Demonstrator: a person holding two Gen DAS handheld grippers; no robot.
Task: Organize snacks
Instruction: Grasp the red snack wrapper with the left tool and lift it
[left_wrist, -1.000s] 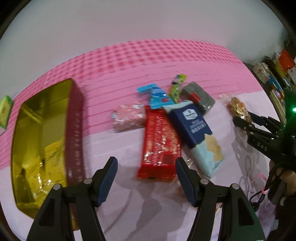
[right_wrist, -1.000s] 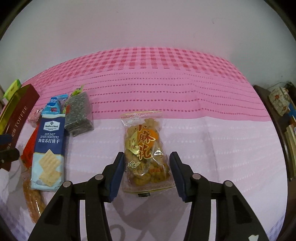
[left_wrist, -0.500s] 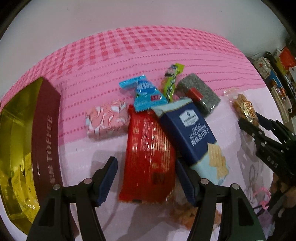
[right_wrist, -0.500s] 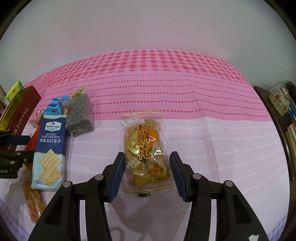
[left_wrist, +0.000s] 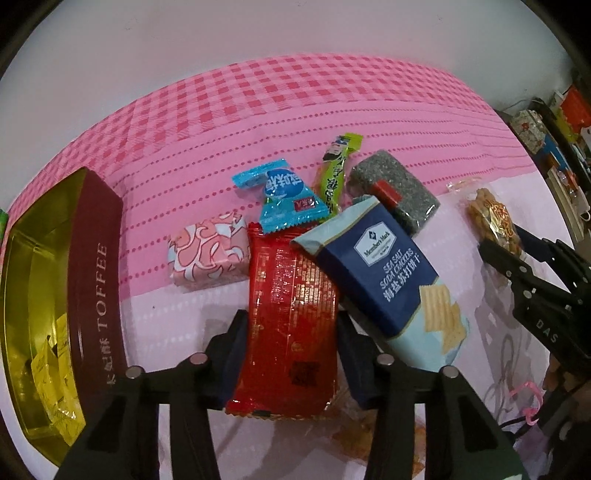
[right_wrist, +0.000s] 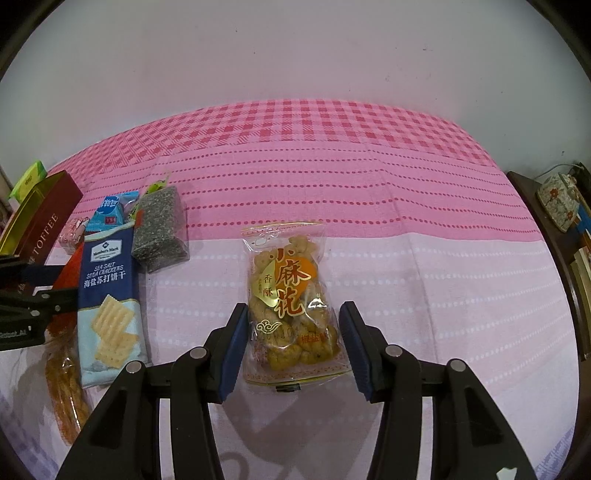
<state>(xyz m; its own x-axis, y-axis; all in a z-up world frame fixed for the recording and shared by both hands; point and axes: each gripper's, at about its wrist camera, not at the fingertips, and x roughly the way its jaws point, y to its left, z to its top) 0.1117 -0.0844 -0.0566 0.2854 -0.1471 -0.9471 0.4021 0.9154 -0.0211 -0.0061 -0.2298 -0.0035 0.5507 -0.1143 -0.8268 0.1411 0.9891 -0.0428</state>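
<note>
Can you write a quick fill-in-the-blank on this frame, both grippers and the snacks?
1. The left gripper straddles the ____ snack pack.
2. The right gripper is open around the bag of fried dough twists, which lies flat on the ____ tablecloth.
3. The word printed on the side of the maroon tin is ____.
4. The soda crackers pack partly overlaps the red snack pack on its ____ side.

Missing words: red; pink; TOFFEE; right
</note>
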